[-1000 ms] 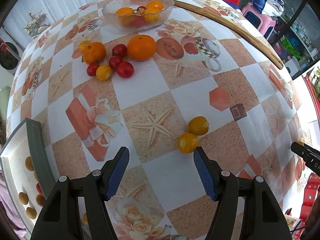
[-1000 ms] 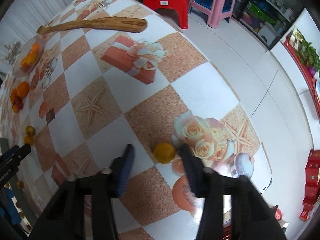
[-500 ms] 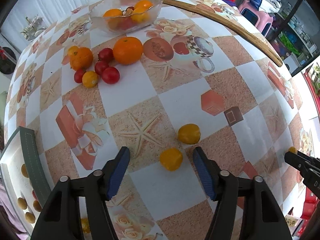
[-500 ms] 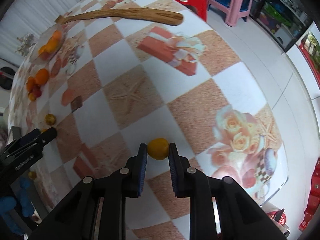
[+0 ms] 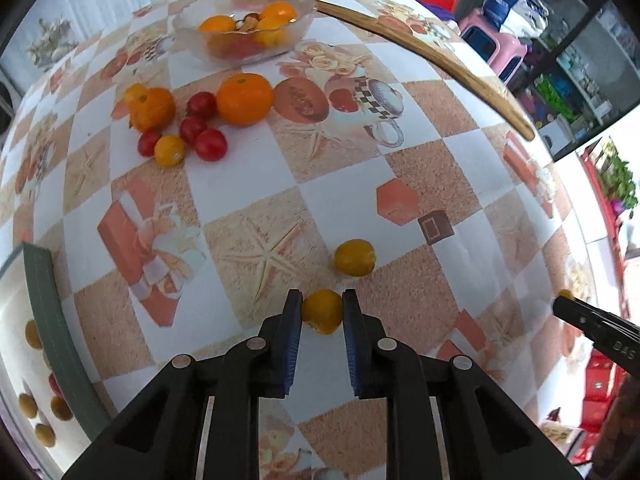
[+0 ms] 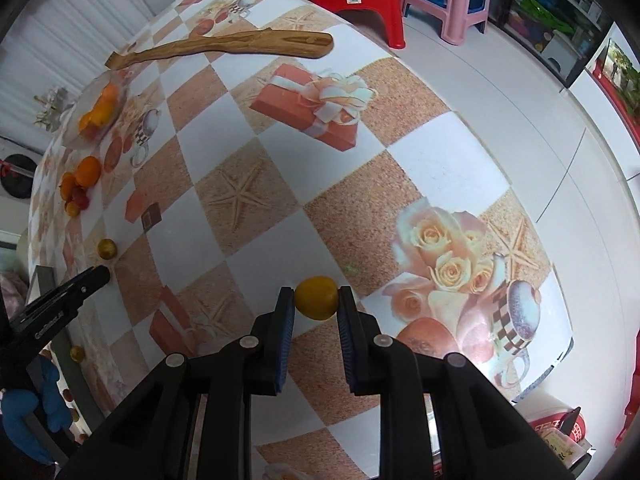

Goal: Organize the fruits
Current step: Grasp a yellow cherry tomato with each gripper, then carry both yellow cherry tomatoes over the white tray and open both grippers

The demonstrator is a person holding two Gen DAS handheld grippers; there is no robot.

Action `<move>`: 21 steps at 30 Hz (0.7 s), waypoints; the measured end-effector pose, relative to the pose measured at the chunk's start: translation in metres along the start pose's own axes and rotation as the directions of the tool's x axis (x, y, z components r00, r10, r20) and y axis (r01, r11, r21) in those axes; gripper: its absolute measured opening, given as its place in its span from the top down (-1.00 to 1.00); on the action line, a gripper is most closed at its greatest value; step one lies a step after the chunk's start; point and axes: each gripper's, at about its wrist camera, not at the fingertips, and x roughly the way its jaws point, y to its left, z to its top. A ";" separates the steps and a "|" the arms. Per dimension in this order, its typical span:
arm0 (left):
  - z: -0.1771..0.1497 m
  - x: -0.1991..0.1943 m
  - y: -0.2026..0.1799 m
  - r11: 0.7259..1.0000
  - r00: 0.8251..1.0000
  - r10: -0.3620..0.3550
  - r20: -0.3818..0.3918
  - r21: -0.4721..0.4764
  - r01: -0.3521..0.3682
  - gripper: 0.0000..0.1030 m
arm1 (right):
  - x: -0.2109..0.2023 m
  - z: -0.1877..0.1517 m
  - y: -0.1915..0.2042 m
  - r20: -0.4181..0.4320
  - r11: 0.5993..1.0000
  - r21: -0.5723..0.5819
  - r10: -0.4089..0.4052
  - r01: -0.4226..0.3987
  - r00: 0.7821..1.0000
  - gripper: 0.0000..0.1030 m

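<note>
- On the table [image 5: 248, 184], under its checkered cloth with printed starfish and roses, the fruit lies scattered.
- Far side: glass bowl [image 5: 244, 20] holding oranges and small tomatoes.
- Before the bowl: two oranges [image 5: 245, 98] with a cluster of red tomatoes [image 5: 210, 144].
- My left gripper [image 5: 322, 312], jaws just closed, pinches a yellow tomato [image 5: 323, 311]; a second yellow one [image 5: 354, 257] rests just beyond.
- My right gripper [image 6: 315, 300] is pressed on another yellow fruit [image 6: 316, 297] near the roses.
</note>
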 end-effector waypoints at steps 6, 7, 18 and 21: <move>-0.011 -0.017 0.016 1.000 1.000 -0.003 0.001 -0.031 0.003 0.58 | -0.002 0.010 0.026 -0.001 0.999 -0.043 0.031 -0.031 1.000 0.54; -0.012 -0.021 0.017 0.999 1.000 -0.002 0.003 -0.035 0.002 0.58 | -0.003 0.010 0.029 -0.001 0.998 -0.050 0.035 -0.035 0.999 0.54; -0.033 -0.057 0.047 0.995 0.999 0.030 0.042 -0.094 -0.026 0.58 | -0.013 0.010 0.095 -0.017 0.978 -0.185 0.091 -0.092 0.996 0.54; -0.041 -0.067 0.059 0.992 0.997 0.044 0.056 -0.125 -0.037 0.58 | -0.015 0.008 0.116 -0.027 0.968 -0.227 0.104 -0.108 0.994 0.54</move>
